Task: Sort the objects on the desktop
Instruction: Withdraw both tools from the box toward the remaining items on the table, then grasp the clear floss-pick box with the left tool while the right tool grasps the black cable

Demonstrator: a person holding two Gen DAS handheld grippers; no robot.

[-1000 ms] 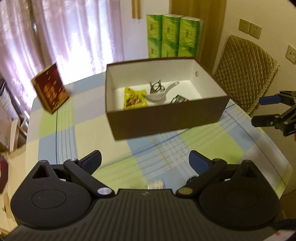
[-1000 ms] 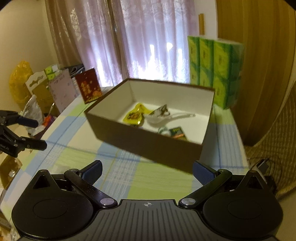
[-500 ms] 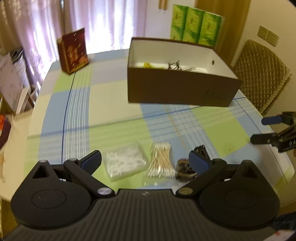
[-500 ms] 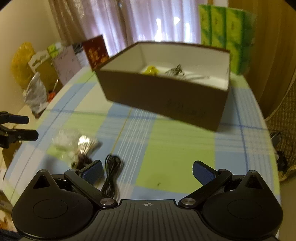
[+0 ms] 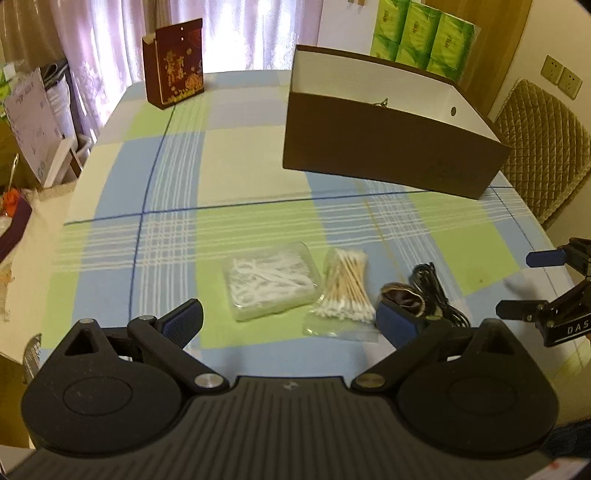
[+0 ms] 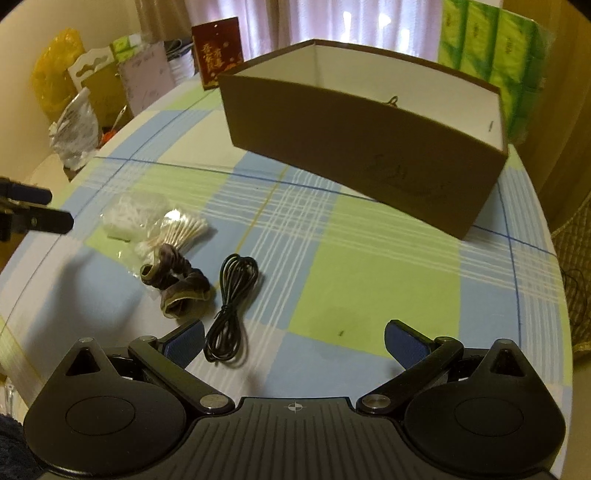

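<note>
Now four loose items brought into view, absent one second ago: floss-pick case (image 5: pixel 271 290), cotton swab bag (image 5: pixel 345 291), hair tie (image 6: pixel 173 282), black cable (image 6: pixel 232 306), lying just ahead of both tools. Brown box (image 5: pixel 388 147) seen farther ahead, interior now hidden. Left gripper (image 5: pixel 291 317) and right gripper (image 6: pixel 293 341) spread, empty. Next pick judged imminent. Surface: checked tablecloth (image 5: pixel 258 177); curtains (image 5: pixel 110 44), quilted chair (image 5: pixel 543 147) beyond.

This is a home dining room. A round bench under a blue-and-green checked cloth (image 5: pixel 258 155) stands before sheer pink curtains (image 5: pixel 110 33), with a quilted chair (image 5: pixel 543 147) pushed beside it. Green tissue packs (image 5: pixel 417 37) are stacked by the wall, and bags and cardboard boxes (image 6: pixel 74 85) crowd the corner.
</note>
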